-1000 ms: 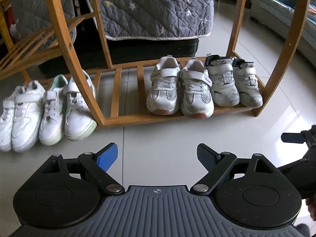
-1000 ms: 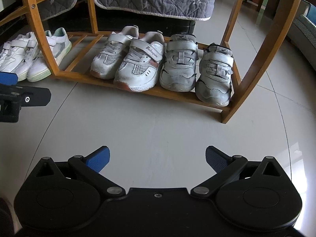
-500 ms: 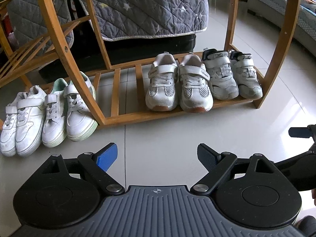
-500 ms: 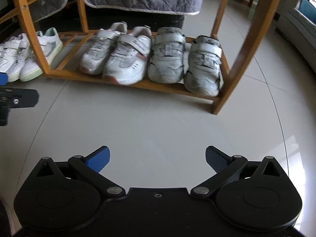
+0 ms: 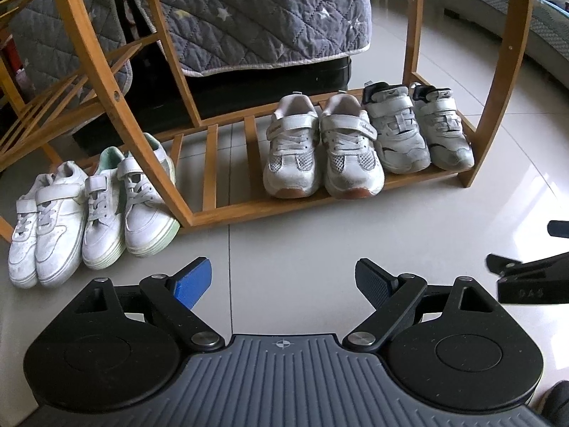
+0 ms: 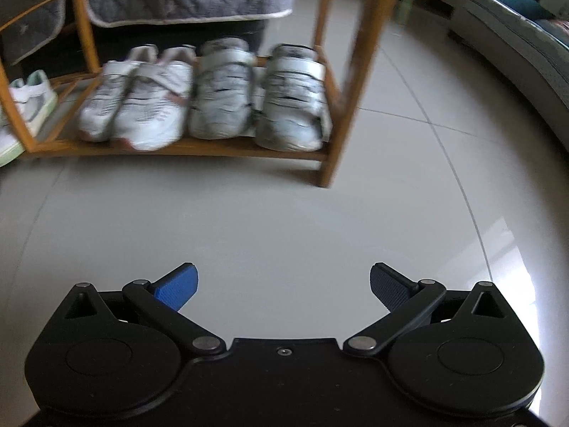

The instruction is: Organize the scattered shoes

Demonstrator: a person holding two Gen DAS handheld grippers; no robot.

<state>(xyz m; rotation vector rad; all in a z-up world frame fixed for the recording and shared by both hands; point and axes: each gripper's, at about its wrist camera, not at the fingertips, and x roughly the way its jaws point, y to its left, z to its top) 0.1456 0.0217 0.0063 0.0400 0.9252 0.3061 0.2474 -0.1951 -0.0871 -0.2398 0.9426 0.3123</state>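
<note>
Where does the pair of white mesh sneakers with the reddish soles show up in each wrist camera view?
Left wrist view: the white mesh sneakers with reddish soles sit centre, on the wooden rack's bottom shelf, left of the grey strap sneakers.
Right wrist view: the same pair sits upper left, blurred, again left of the grey strap pair.
Shared landmark: the rack's wooden right front post.

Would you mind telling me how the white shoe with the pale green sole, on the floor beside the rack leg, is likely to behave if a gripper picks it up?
The green-soled shoe probably stays stable: its thick flat sole looks stiff. The upper likely dents under the pads. It seems light for its size.
</note>
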